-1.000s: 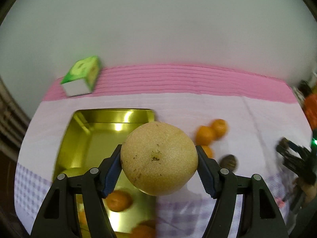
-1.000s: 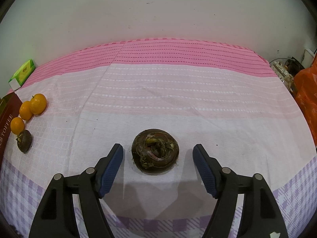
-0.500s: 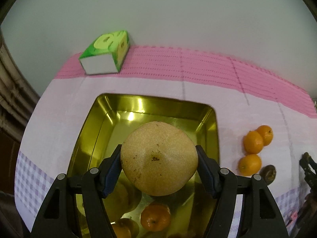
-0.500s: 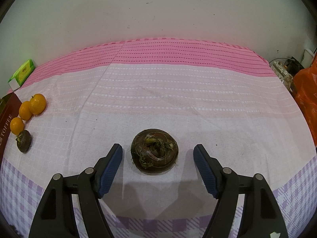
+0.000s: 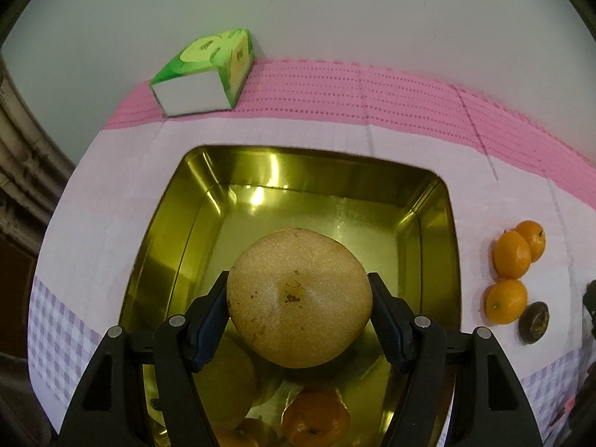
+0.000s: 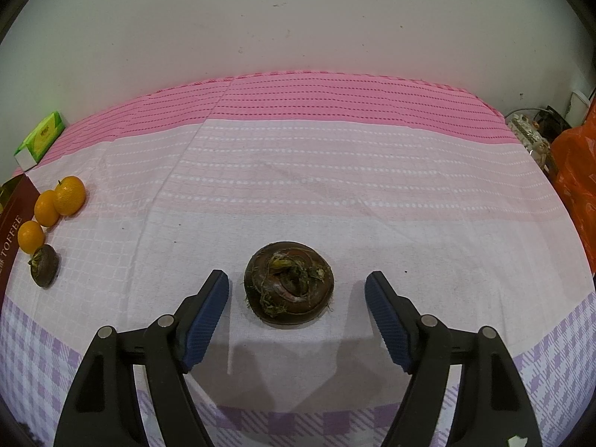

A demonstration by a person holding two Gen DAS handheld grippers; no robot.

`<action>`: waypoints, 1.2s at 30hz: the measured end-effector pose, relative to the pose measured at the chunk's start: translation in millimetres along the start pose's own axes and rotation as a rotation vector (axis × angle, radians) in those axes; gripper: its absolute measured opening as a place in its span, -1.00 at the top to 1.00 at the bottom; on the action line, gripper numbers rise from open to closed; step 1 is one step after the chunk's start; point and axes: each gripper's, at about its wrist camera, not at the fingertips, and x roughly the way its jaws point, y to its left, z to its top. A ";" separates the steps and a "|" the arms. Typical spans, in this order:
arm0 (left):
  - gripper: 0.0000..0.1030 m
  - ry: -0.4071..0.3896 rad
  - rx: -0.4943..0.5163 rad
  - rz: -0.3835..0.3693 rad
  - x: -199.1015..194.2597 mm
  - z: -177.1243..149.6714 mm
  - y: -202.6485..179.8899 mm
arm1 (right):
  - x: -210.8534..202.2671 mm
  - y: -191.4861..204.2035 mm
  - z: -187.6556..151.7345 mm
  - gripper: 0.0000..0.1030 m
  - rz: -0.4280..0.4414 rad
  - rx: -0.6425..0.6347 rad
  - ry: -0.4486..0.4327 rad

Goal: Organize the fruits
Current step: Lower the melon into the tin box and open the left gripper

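Pink-and-lilac cloth (image 6: 335, 171) covers the table. Left gripper (image 5: 299, 300) pinches a pear (image 5: 299, 298) above the gold tin (image 5: 439, 246), evidently for release among fruit below. Right gripper (image 6: 297, 300) is spread astride a dark bulb (image 6: 289, 292), not touching. Oranges (image 5: 511, 259) lie right of the tin.

Left wrist view looks steeply down, close above the gold tin (image 5: 436, 223), wall behind. Right wrist view sits low and near the tablecloth (image 6: 335, 171), facing the same wall. Shared: green box (image 5: 205, 74) (image 6: 39, 141), three oranges (image 5: 512, 260) (image 6: 46, 208).
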 end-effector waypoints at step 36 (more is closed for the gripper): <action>-0.37 -0.047 0.140 0.146 -14.3 -6.5 -16.6 | -2.1 -8.6 -1.3 -0.48 -0.003 0.004 0.002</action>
